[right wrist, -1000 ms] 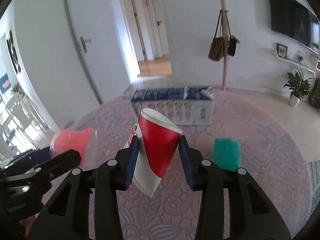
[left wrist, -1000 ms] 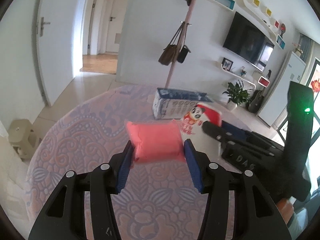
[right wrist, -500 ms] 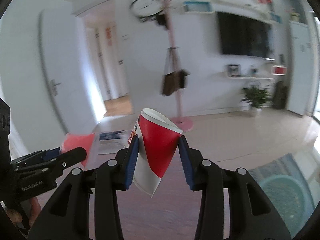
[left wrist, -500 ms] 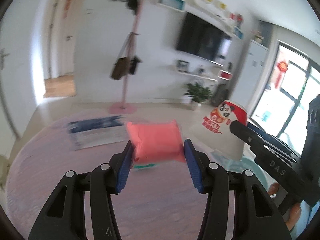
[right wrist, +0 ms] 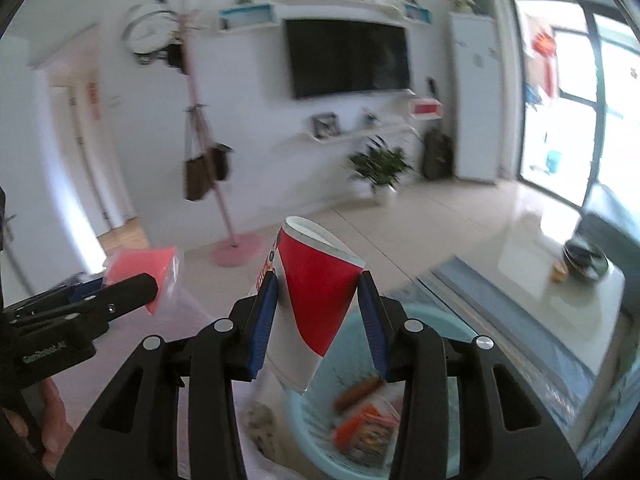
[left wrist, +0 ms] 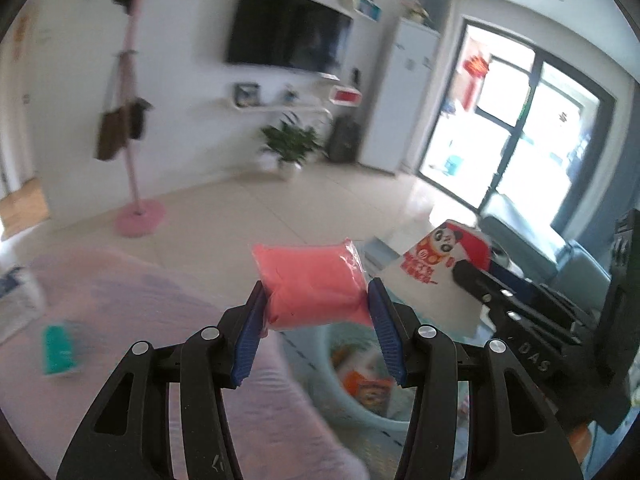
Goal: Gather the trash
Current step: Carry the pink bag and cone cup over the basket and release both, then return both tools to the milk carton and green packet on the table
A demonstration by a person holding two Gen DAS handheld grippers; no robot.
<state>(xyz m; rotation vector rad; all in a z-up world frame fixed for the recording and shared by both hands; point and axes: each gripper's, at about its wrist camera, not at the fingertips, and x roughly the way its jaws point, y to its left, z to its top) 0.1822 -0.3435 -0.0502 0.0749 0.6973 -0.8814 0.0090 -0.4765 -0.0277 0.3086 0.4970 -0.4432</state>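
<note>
My left gripper (left wrist: 316, 300) is shut on a pink plastic packet (left wrist: 314, 284), held above the table's right edge. My right gripper (right wrist: 318, 300) is shut on a flattened red and white paper cup (right wrist: 316, 300), held over a light blue bin (right wrist: 452, 460) that holds orange wrappers. The bin shows below the packet in the left wrist view (left wrist: 360, 420). The cup with its panda print shows at the right of the left wrist view (left wrist: 440, 256). The packet shows at the left of the right wrist view (right wrist: 148, 268). A green packet (left wrist: 58, 350) lies on the table.
The pink patterned tablecloth (left wrist: 140, 300) ends just left of the bin. A blue and white box (left wrist: 16, 304) sits at the table's far left. A pink coat stand (right wrist: 216, 184), a plant (right wrist: 380, 168) and a sofa (left wrist: 560, 256) stand around the room.
Both grippers have swung right, away from the table's middle, to above the blue bin. Each still holds its item.
</note>
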